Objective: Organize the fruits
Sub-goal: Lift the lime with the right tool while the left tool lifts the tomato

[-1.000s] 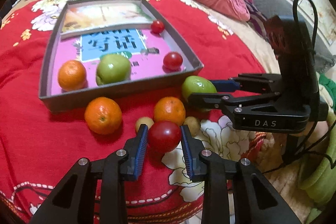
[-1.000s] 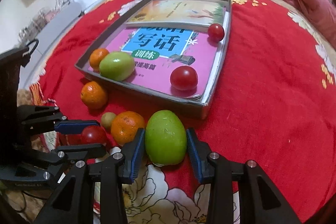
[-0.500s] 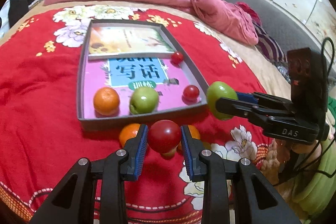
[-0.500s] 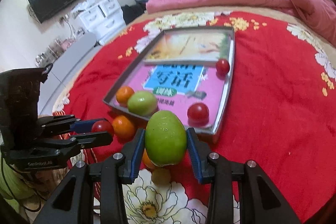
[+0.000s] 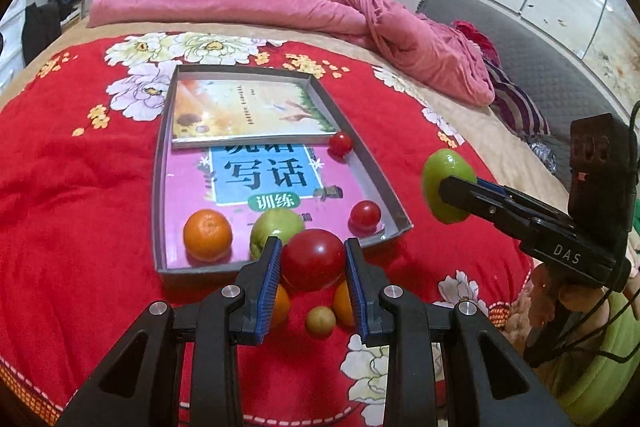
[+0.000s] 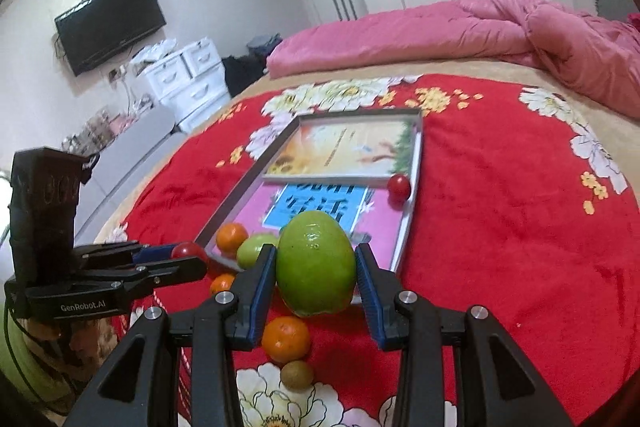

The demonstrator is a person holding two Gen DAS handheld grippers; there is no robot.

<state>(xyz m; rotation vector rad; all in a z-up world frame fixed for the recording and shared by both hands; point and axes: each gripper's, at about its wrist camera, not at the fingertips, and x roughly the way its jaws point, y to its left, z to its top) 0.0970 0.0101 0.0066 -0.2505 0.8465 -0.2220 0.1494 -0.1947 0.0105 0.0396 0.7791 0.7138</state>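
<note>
My left gripper (image 5: pixel 312 263) is shut on a red tomato (image 5: pixel 313 259) and holds it in the air just before the near edge of the grey tray (image 5: pixel 382 173). My right gripper (image 6: pixel 316 269) is shut on a green mango (image 6: pixel 316 267), also lifted, to the right of the tray; it shows in the left wrist view (image 5: pixel 446 185). In the tray lie an orange (image 5: pixel 207 235), a green apple (image 5: pixel 276 227) and two small tomatoes (image 5: pixel 365 214), on two books. On the blanket below are two oranges (image 6: pixel 286 339) and a small brownish fruit (image 5: pixel 320 321).
The red flowered blanket (image 5: pixel 72 187) covers the bed. A pink quilt (image 5: pixel 280 3) is bunched at the far end. A grey sofa (image 5: pixel 532 39) stands on the right, white drawers (image 6: pixel 180 75) and a wall TV (image 6: pixel 110 25) on the left.
Both grippers have risen from the blanket with their fruit, the tomato and the mango. The loose fruit on the blanket now lies farther below.
</note>
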